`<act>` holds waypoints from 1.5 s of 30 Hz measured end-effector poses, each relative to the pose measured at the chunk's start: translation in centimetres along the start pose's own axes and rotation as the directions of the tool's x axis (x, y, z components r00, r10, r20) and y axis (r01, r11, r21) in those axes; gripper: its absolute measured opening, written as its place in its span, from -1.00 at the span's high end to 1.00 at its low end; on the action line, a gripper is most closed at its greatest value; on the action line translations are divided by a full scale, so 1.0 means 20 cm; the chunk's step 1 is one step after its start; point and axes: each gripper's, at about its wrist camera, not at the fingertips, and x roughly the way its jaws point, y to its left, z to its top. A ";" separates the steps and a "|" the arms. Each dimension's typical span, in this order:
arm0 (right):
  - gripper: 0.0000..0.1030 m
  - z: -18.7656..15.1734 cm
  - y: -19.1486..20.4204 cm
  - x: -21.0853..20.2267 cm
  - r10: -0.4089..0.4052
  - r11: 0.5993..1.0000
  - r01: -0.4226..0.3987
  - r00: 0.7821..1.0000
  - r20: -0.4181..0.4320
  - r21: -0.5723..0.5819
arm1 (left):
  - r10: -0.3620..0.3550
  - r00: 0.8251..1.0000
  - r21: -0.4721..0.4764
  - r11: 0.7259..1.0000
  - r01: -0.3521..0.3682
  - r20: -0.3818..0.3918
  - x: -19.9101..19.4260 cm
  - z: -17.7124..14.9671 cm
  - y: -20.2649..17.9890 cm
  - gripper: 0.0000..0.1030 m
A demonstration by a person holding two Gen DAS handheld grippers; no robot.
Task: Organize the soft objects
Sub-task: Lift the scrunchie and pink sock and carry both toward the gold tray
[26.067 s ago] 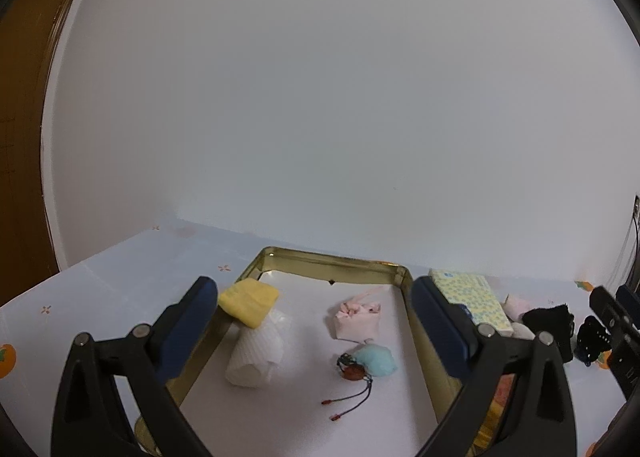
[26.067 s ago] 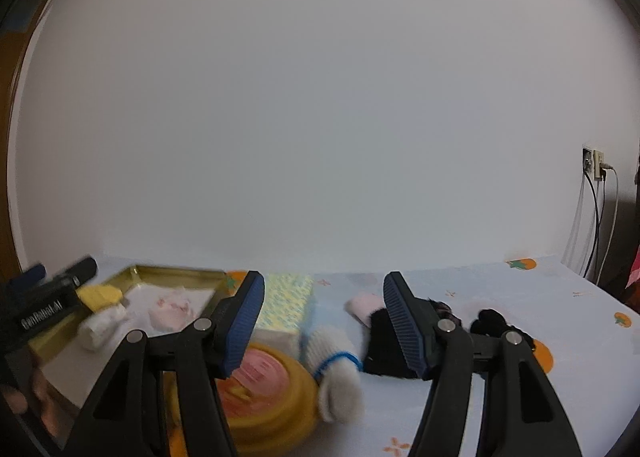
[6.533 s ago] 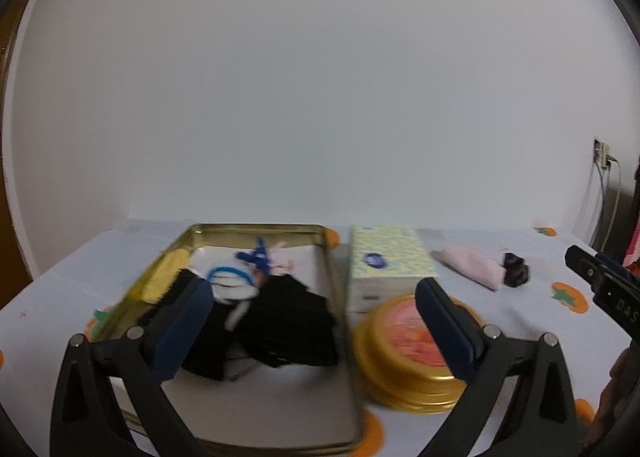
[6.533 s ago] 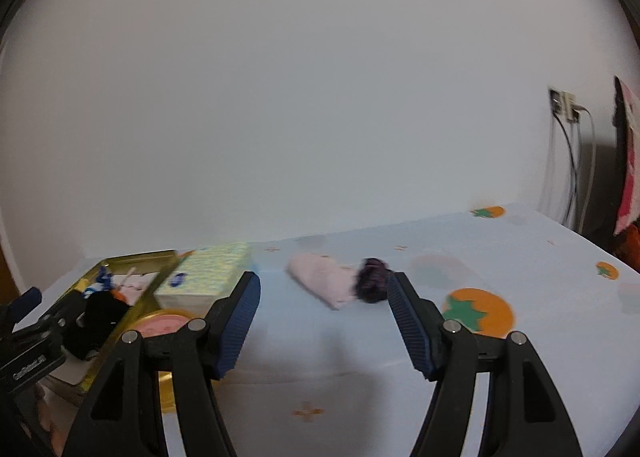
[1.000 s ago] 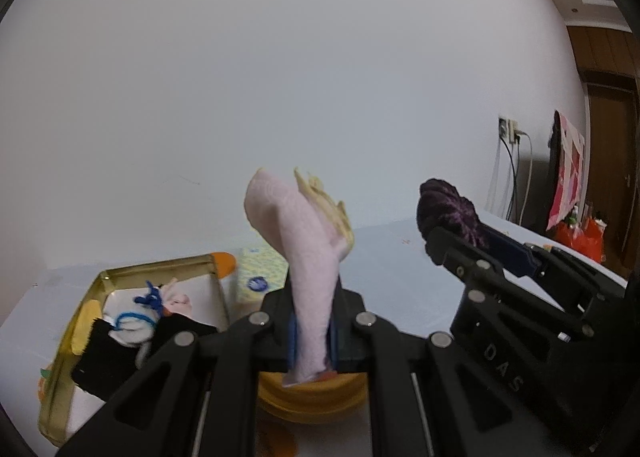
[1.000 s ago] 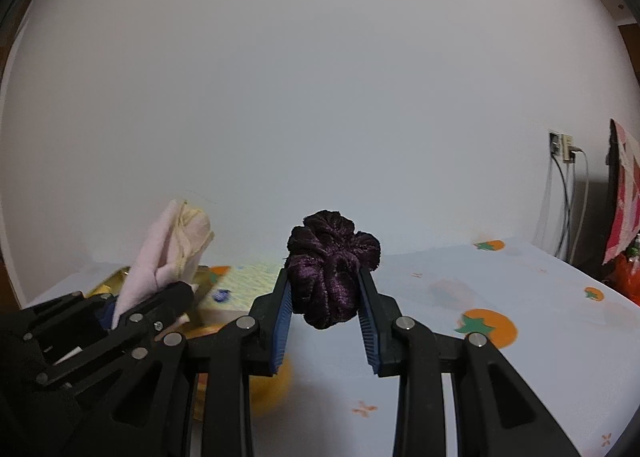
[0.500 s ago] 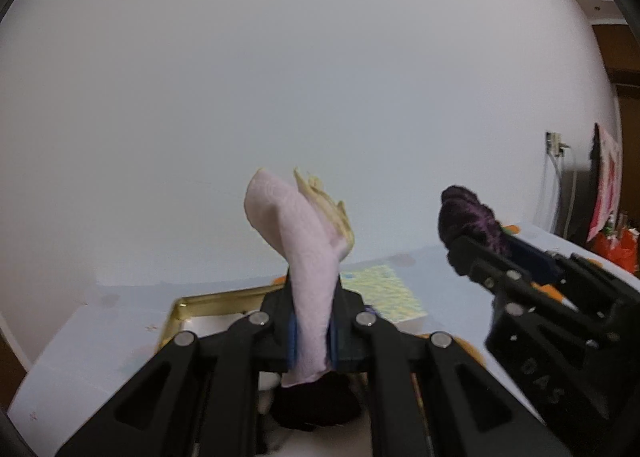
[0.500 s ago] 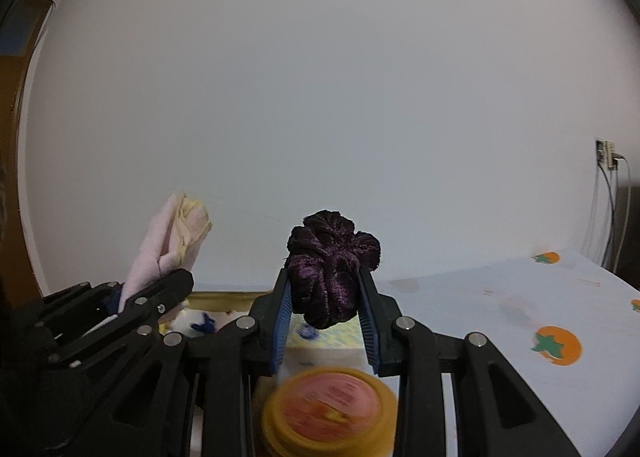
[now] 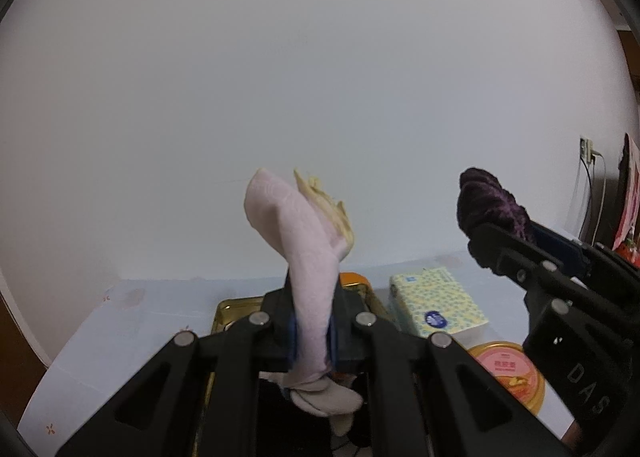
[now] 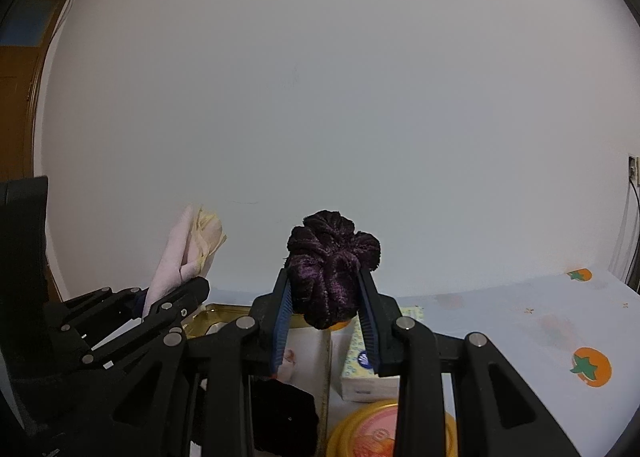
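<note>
Pink sock (image 9: 308, 273) is pinched tight in my left gripper (image 9: 311, 331), purple scrunchie (image 10: 332, 281) squeezed in my right gripper (image 10: 325, 331), both aloft. Below, the gold tray (image 10: 224, 313) already holds dark items; I judge only these two remain to drop in.

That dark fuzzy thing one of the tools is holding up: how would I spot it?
Start at the gold tray on the table, with the tissue box beside it. Above them, the right gripper pinches a dark purple velvet scrunchie. It is ruffled and round, unlike the pale pink sock in the left gripper.
</note>
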 end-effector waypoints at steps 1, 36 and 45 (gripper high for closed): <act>0.34 0.00 0.00 0.02 0.002 1.000 -0.002 1.000 -0.003 -0.001 | 0.002 1.000 -0.008 1.000 -0.002 -0.008 0.01 0.00 0.02 0.83; 0.34 0.17 -0.49 0.87 0.030 0.999 -0.020 0.966 -0.257 0.043 | 0.015 0.974 -0.019 1.000 -0.020 -0.227 0.22 -0.03 0.12 0.83; 0.34 0.14 -0.56 1.18 0.044 0.999 -0.033 0.919 -0.391 0.037 | -0.002 0.953 0.000 1.000 0.002 -0.302 0.28 -0.06 0.10 0.83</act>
